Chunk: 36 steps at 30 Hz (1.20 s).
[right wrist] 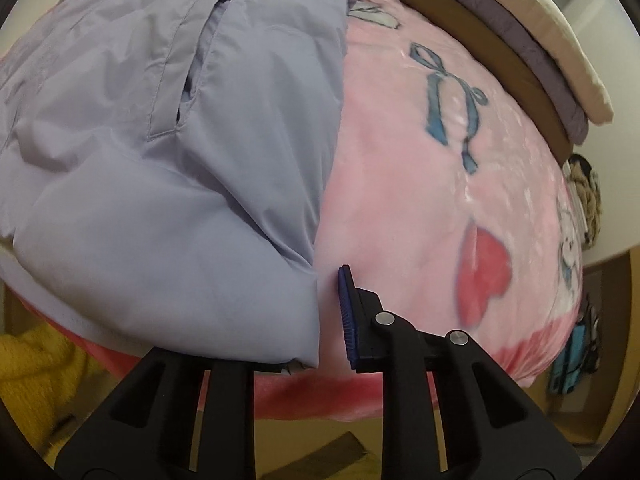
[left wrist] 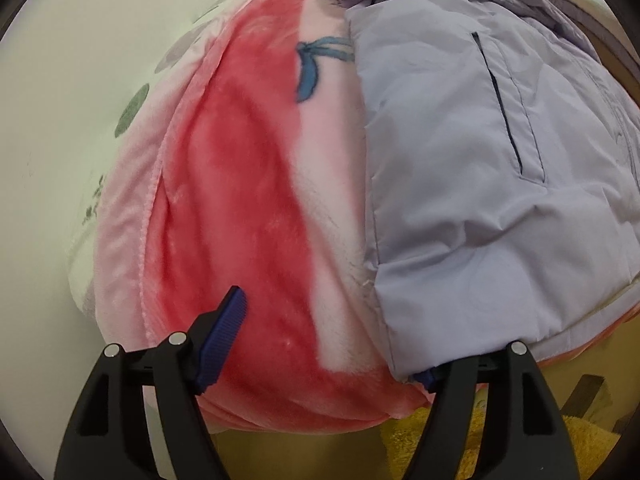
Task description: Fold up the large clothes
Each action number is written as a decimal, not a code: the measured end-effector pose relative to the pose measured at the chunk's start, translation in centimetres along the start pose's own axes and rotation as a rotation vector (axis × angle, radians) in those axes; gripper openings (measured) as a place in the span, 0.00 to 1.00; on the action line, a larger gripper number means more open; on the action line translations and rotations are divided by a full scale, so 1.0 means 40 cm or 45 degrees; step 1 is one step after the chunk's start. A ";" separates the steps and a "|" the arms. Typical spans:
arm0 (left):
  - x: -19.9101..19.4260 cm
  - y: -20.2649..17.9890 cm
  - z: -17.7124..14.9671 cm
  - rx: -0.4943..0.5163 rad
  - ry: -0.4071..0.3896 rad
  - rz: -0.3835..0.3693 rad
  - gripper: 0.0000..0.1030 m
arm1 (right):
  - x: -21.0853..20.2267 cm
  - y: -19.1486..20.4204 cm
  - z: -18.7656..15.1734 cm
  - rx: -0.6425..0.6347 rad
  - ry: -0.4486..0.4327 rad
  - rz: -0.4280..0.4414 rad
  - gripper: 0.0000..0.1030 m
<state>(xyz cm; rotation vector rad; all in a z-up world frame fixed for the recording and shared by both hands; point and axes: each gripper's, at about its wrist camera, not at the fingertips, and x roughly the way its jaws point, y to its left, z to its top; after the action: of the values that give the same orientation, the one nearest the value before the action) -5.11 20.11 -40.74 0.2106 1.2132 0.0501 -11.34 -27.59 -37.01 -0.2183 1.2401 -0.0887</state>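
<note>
- The lavender padded jacket point(left wrist: 480, 184) lies spread on a pink fleece blanket point(left wrist: 248, 184), its hem at the near edge of the bed.
- In the left wrist view the jacket fills the right half; its bottom corner comes down over the right finger of the left gripper point(left wrist: 324, 344), and only a bit of that blue pad shows under the cloth.
- The left gripper's jaws stand wide apart; the left pad point(left wrist: 222, 348) rests over the red part of the blanket, apart from the jacket.
- In the right wrist view the jacket point(right wrist: 160, 184) fills the left half, and its other bottom corner covers the left finger of the right gripper point(right wrist: 320, 320).
- The right gripper is also spread open, with its visible blue pad point(right wrist: 347, 320) just beside the jacket's side edge, over the blanket point(right wrist: 400, 200).
- A slanted pocket opening point(left wrist: 498, 100) shows on each front panel.
- The blanket carries blue bows point(right wrist: 448, 100) and a red heart point(right wrist: 484, 272).
- Below the bed edge lies something yellow and fuzzy point(right wrist: 36, 376).
- A white wall point(left wrist: 60, 100) is at the left, and a brown board point(right wrist: 500, 52) with folded bedding on it stands behind the blanket.
</note>
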 end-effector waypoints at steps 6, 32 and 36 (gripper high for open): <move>-0.008 0.000 0.011 0.007 0.013 0.007 0.68 | -0.004 -0.006 0.005 0.041 0.021 0.005 0.18; -0.112 -0.038 0.073 0.038 0.081 -0.063 0.16 | -0.133 -0.048 0.062 0.103 0.021 0.016 0.10; -0.120 -0.044 0.081 0.025 0.088 -0.074 0.10 | -0.130 -0.052 0.059 0.116 0.024 0.022 0.10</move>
<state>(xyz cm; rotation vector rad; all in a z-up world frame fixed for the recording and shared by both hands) -3.89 17.23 -35.57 0.1920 1.2885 -0.0054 -10.69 -28.39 -31.03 -0.1275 1.2532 -0.1321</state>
